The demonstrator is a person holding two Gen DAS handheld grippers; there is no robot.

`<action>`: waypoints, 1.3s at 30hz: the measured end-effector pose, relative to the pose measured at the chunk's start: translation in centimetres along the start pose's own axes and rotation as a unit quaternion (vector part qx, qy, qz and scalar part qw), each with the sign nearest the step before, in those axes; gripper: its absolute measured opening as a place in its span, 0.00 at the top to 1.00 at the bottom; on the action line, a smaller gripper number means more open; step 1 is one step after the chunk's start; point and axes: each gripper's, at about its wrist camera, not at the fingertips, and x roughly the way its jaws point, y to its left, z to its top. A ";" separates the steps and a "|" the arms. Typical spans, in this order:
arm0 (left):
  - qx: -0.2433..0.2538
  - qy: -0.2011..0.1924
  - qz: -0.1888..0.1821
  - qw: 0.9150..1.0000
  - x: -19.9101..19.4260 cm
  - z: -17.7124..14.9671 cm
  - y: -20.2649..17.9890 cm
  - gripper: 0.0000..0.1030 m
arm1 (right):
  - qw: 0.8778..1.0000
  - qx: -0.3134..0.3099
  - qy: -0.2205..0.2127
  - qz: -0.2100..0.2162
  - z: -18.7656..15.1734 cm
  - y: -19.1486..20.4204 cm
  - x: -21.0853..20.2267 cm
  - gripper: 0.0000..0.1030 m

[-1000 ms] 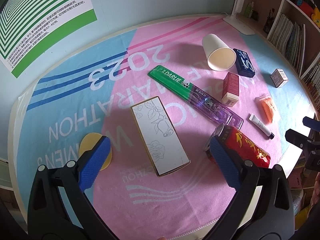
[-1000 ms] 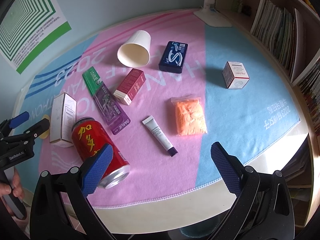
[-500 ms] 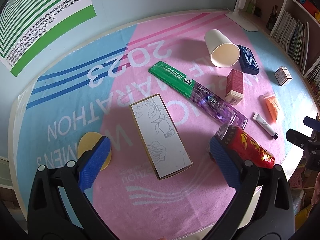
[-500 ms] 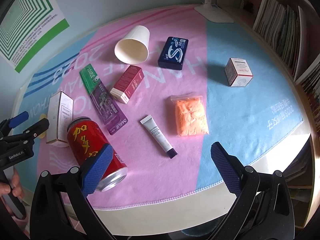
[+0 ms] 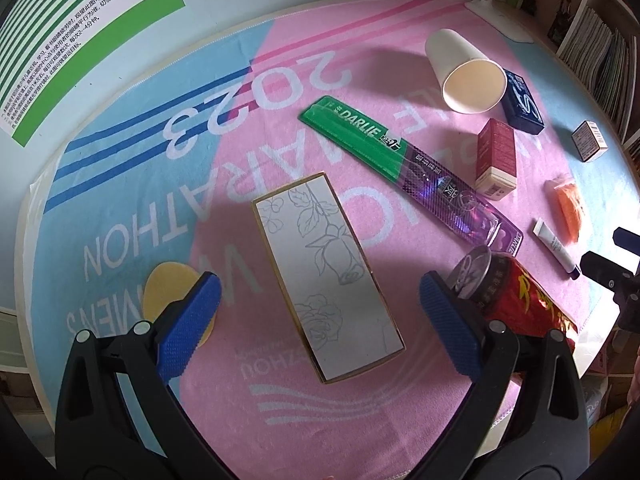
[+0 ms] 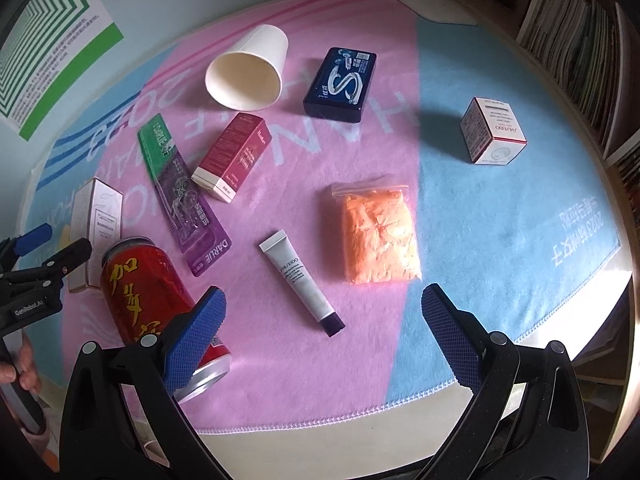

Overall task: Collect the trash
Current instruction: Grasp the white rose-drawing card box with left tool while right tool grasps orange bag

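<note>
Trash spread: all items lie loose on the towel (image 6: 500, 208) covering the desk; none collected yet, and no bin shows in either view.
Landmark: red can (image 6: 148, 292) on its side at the near edge of the towel, open end toward the desk rim.
White floral box (image 5: 326, 276): just left of the red can, flat, long axis running away from the camera.
Toothbrush pack (image 6: 180, 196): just behind the red can, green end farthest away.
Maroon box (image 6: 234, 156): behind the red can, beyond the toothbrush pack.
Paper cup (image 6: 248, 70): well behind the red can, tipped over, mouth toward the cameras.
Blue pack (image 6: 340, 84): right of the paper cup, well apart from the red can.
White tube (image 6: 300, 280): right of the red can, dark cap nearest the desk edge.
Orange bag (image 6: 380, 236): right of the white tube, further from the can.
Small white carton (image 6: 492, 132): farthest right of the can, on the blue half.
Left tool (image 5: 318, 308): spread wide, nothing held, hovering over the floral box and straddling it.
Right tool (image 6: 322, 320): spread wide, nothing held, above the white tube.
Risk 1: the can may roll off the desk if the left tool's right finger clips it while closing on the box.
Risk 2: the box looks wide and lies flat; pads may skid off its top edges. Its height is hard to judge here.
Risk 3: the tube is low and thin; a shallow pinch could snag towel pile instead.
</note>
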 end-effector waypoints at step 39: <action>0.019 0.035 -0.052 0.998 5.1 -1.2 1.2 0.52 | 0.996 -0.084 0.037 0.001 1.7 2.2 4.6 0.60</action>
